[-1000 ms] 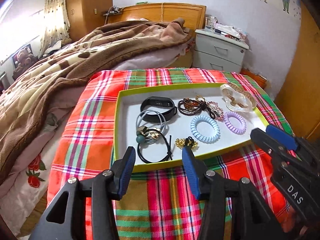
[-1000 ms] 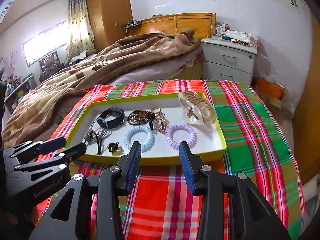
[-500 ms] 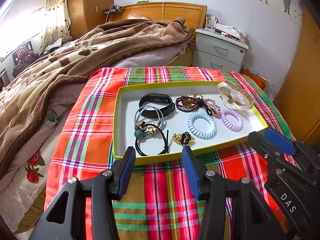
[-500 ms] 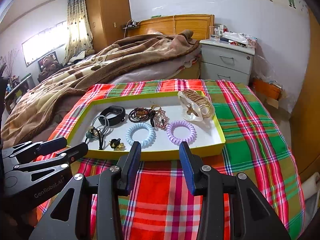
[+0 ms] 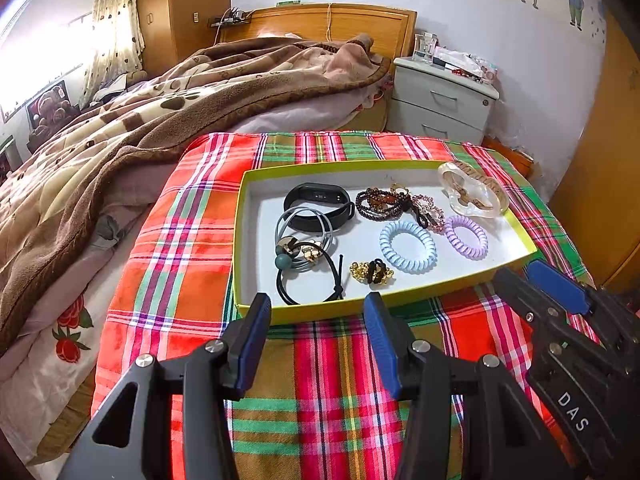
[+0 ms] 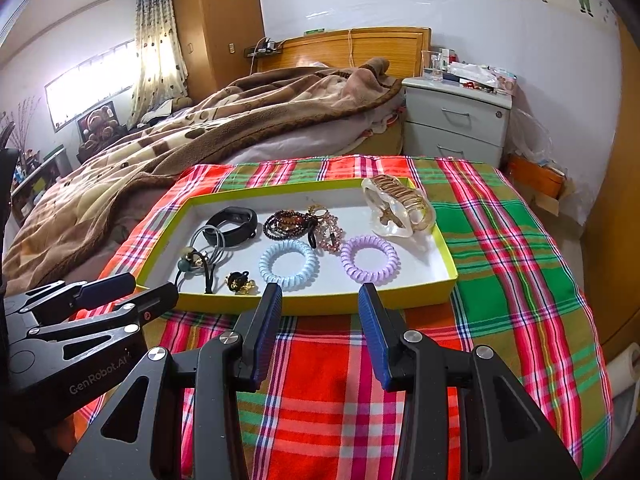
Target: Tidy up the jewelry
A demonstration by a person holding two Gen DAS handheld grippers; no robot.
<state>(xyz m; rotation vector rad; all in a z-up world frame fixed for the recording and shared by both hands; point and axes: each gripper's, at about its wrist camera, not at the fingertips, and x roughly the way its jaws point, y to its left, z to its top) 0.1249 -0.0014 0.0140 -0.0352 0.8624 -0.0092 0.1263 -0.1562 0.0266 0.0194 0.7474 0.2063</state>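
tray (image 5: 256,240): 2 coil ties (image 5: 408,246) | left tool (image 5: 316,314), right tool (image 6: 319,303): agape, empty

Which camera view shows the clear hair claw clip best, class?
The right wrist view: the clear hair claw clip sits near mid-frame, its gold teeth and shell readable. The left wrist view shows it too, at the tray's far right corner, flatter and more distorted.

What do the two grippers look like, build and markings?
Both match: black angular plastic frames with triangular cutouts, silver screw heads, and ribbed blue pads inside the fingers. The left gripper reads "GenRobot.AI" on its side, the right gripper "DAS". No cables or sleeves visible.
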